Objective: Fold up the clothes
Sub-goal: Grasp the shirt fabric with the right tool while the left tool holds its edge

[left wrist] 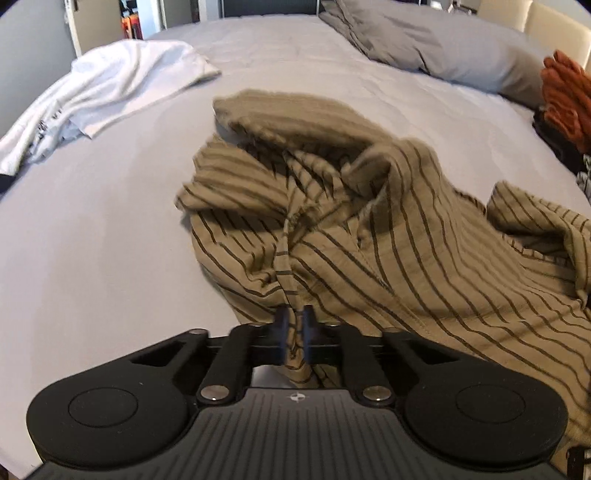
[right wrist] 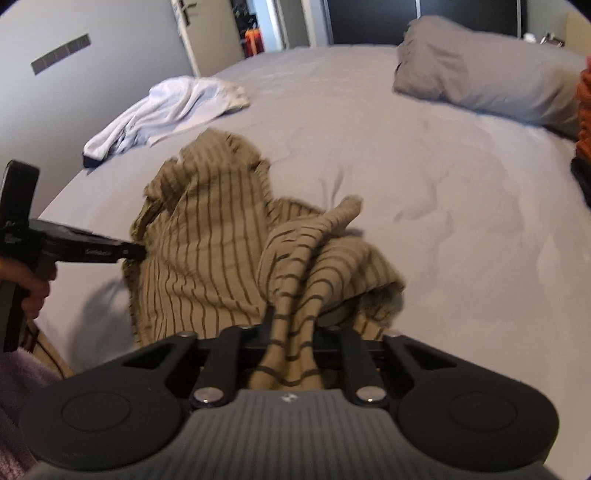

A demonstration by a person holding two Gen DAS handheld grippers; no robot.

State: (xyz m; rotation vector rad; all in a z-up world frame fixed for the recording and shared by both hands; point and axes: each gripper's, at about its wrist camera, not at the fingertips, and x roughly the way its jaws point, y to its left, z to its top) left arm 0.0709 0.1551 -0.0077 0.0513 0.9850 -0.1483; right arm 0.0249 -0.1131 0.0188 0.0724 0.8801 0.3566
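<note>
Shirt (left wrist: 369, 236), tan with thin dark stripes, lies crumpled in the middle of the bed (left wrist: 110, 240), its folds hiding which part is collar, sleeve or hem; motion blur softens its far edges, and in the left wrist view its right side runs out of frame. The left gripper (left wrist: 294, 325) has its jaws pinched nearly together on a narrow fold of the shirt that hangs through them. The right gripper (right wrist: 290, 321) has its jaws clamped on a thicker bunch of the same cloth, which covers the fingertips so the gap cannot be seen. In the right wrist view the left gripper (right wrist: 136, 253) comes in from the left edge, its tip at the shirt's side, with a hand (right wrist: 29, 284) on its handle, partly cut off. Grey sheet covers the bed. A white garment (left wrist: 103, 99) lies near the far left corner, a grey pillow (left wrist: 443, 48) at the far right, and an orange cloth (left wrist: 565, 96) is cut off at the right edge. Beyond stand a grey wall (right wrist: 92, 74) and a doorway (right wrist: 255, 29).
</note>
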